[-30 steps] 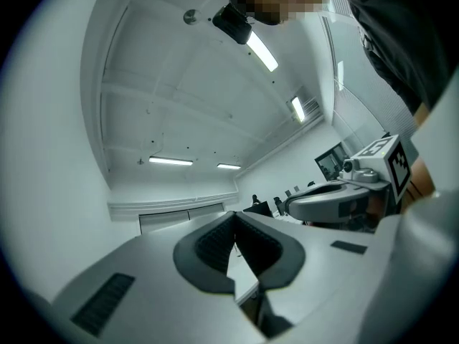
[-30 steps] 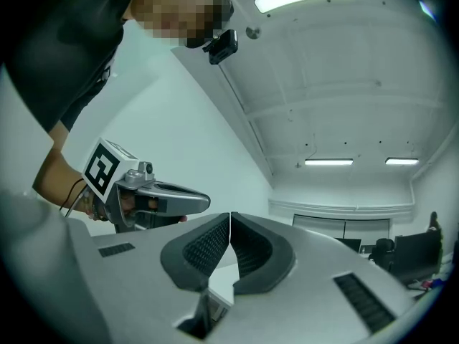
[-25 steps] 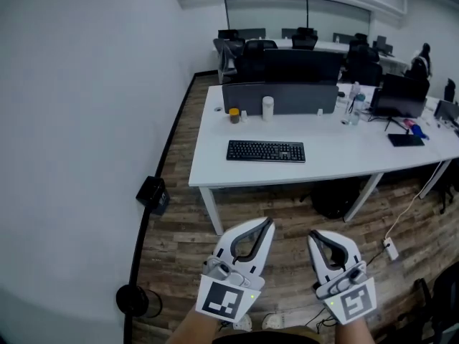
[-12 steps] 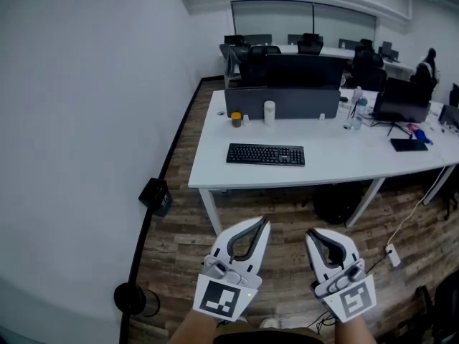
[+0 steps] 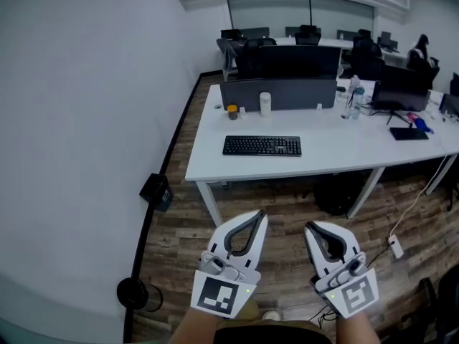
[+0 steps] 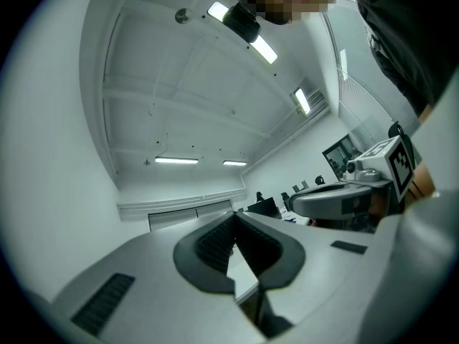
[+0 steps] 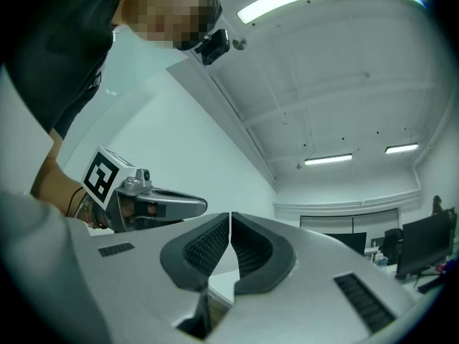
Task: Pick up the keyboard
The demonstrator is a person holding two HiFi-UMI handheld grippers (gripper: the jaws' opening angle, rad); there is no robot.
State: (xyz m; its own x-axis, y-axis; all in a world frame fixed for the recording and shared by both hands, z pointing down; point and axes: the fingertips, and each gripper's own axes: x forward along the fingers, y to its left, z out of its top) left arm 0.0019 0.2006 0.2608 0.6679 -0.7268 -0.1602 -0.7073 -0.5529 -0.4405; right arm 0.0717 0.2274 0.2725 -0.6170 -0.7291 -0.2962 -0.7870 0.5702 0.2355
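Left claw (image 6: 234,219): clenched, its ribbed pads meeting at the tips with nothing between them; it touches nothing.
Right claw (image 7: 229,217): clenched as well, with only a hairline slit between its pads, and empty.
Claw positions: in the head view the two are held side by side at the near edge, over the wood floor (image 5: 179,221), tips pointing toward the far tabletop (image 5: 337,156) and well apart from it.
Keyboard (image 5: 262,145): black, lying flat on the white tabletop toward its near left part, its long side along the near edge; well apart from both claws.
Behind the keyboard: a white cylinder (image 5: 265,104) and a small yellow-topped jar (image 5: 232,112) stand farther back, near a dark divider panel (image 5: 276,94); bottles (image 5: 353,99) stand to the far right.
Cut off: the tabletop's right end runs out of the picture, and the arms holding the claws are cut by the bottom edge.
Hard to make out: the small things on the tabletop's right part are too small to name. Both gripper views look up at ceiling lights and wall, and the pale sliver below the pads cannot be told.
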